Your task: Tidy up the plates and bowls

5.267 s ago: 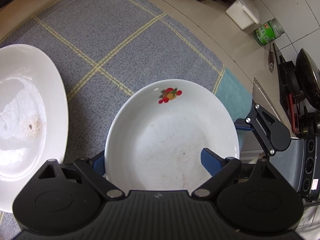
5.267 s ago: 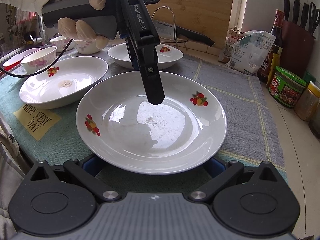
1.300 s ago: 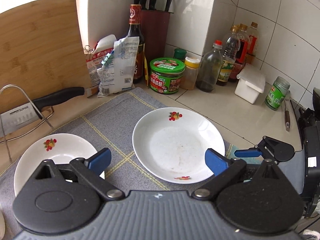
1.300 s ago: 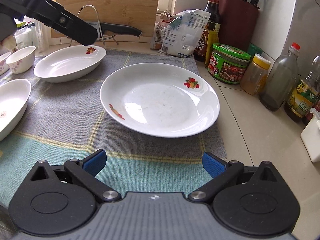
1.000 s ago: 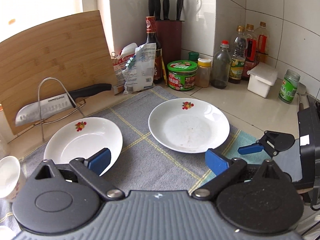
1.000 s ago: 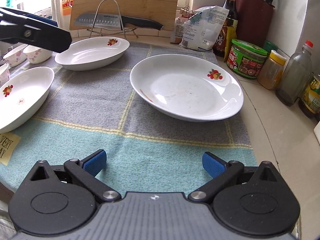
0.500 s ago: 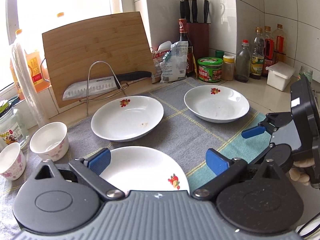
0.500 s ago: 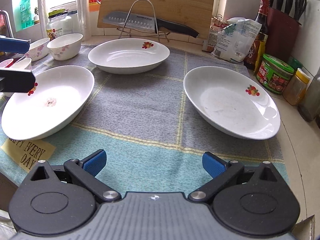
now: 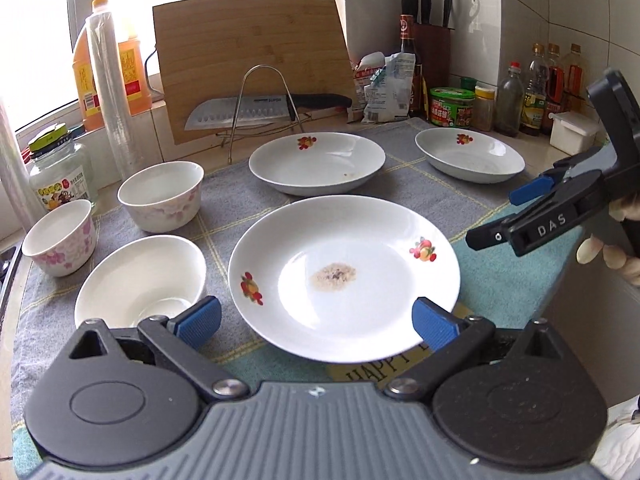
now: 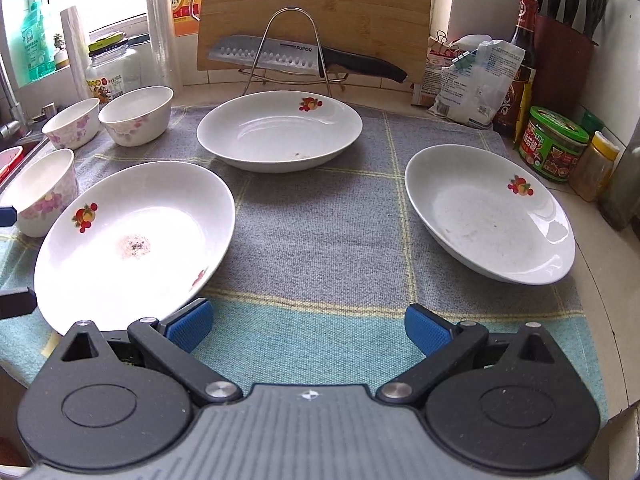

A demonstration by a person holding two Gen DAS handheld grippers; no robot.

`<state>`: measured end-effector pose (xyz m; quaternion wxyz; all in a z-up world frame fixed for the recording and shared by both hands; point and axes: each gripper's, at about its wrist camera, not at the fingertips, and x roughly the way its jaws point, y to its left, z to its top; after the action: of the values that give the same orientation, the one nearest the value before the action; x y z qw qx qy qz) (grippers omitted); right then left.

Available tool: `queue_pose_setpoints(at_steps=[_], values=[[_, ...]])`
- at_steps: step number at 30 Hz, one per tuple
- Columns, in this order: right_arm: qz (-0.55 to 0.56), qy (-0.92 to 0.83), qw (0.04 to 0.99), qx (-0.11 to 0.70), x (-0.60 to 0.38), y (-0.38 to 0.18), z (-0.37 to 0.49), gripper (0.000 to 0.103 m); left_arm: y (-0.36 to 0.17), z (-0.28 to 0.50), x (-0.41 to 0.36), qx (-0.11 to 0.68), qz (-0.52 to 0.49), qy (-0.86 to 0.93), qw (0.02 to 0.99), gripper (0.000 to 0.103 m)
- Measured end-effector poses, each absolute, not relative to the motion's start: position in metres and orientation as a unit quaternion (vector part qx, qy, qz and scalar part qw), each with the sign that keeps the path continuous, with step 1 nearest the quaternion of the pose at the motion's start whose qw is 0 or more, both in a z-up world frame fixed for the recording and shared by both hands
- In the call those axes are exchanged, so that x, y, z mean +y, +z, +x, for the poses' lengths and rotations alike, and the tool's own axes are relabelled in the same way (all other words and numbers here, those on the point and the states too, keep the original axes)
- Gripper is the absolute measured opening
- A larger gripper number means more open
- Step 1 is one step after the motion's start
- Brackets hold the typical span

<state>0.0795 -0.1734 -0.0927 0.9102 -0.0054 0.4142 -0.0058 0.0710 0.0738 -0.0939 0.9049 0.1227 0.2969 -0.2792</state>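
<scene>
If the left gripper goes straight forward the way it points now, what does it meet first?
Most likely the near plate with the brownish stain: the left gripper has its jaws open on either side of its near rim. Height above the plate is unclear.

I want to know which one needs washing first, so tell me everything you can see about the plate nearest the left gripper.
The nearest plate is white, glossy, apparently ceramic, round and shallow, with two small fruit prints on its inner rim. A brownish speckled residue patch sits at its centre. It lies upright on the grey-and-teal cloth, its near edge over a yellow note, apart from the plain white bowl beside it. Neither open gripper touches it.

Both wrist views low, facing back wall; share stained plate (image 9: 344,276) (image 10: 132,240).
</scene>
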Motion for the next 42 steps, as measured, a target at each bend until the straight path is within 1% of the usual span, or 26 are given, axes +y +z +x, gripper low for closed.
queue_pose_setpoints(at_steps=[8, 18, 25, 34, 42], values=[[-0.003, 0.04, 0.905, 0.424, -0.154, -0.085, 0.098, 0.103, -0.123, 0.073, 0.081, 0.338, 0.11, -0.284, 0.89, 0.101], [-0.011, 0.155, 0.874, 0.46, -0.139, -0.102, 0.125, 0.103, -0.137, 0.073, 0.066, 0.369, 0.115, -0.269, 0.882, 0.101], [-0.016, 0.172, 0.863, 0.475, -0.14, -0.113, 0.133, 0.103, -0.138, 0.075, 0.06, 0.373, 0.111, -0.253, 0.886, 0.102], [-0.033, 0.217, 0.836, 0.504, -0.145, -0.11, 0.142, 0.103, -0.139, 0.075, 0.055, 0.374, 0.101, -0.233, 0.892, 0.103], [-0.024, 0.246, 0.819, 0.517, -0.153, -0.106, 0.149, 0.103, -0.138, 0.076, 0.052, 0.379, 0.1, -0.225, 0.892, 0.103]])
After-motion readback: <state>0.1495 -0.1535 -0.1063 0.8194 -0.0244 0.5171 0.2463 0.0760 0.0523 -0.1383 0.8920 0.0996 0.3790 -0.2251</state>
